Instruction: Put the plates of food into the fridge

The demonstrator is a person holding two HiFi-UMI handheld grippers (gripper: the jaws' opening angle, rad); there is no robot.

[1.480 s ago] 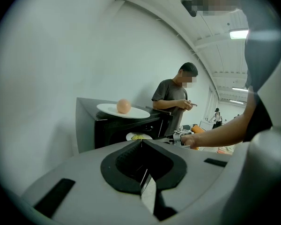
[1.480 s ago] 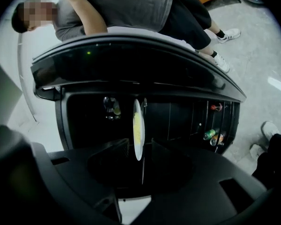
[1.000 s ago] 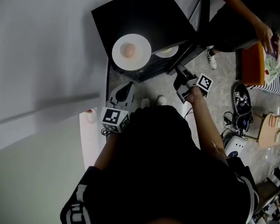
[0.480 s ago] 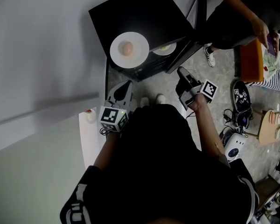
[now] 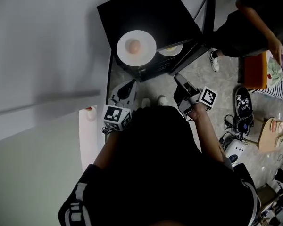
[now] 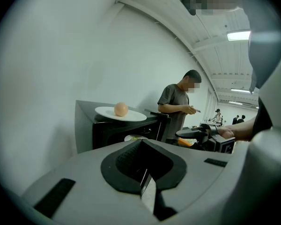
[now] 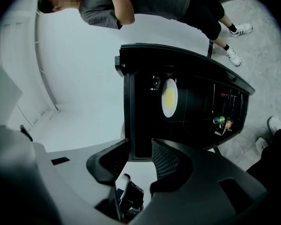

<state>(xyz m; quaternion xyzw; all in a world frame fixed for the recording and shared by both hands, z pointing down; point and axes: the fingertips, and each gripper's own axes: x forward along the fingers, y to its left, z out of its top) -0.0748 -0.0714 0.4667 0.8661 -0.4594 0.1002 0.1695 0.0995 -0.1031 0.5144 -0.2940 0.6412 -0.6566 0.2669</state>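
Observation:
A small black fridge (image 5: 151,13) stands on the floor with its door (image 5: 205,20) swung open. On its top lies a white plate (image 5: 136,47) with a round peach-coloured food; the left gripper view shows this plate (image 6: 120,113) too. A second white plate (image 5: 170,50) with yellow food rests on a shelf inside, also seen as the plate (image 7: 169,97) in the right gripper view. My right gripper (image 5: 180,80) hovers open and empty just in front of the fridge opening. My left gripper (image 5: 125,91) hangs lower left of the fridge, jaws together, holding nothing.
A person (image 5: 254,22) stands right of the open door, looking at something in hand. Small cans (image 7: 222,121) sit in the door rack. Shoes and gear (image 5: 245,107) lie on the floor at right. A white ledge (image 5: 87,135) runs beside my left arm.
My right gripper has lifted and drawn back a little from the fridge opening, still open and empty. The left gripper has stayed put.

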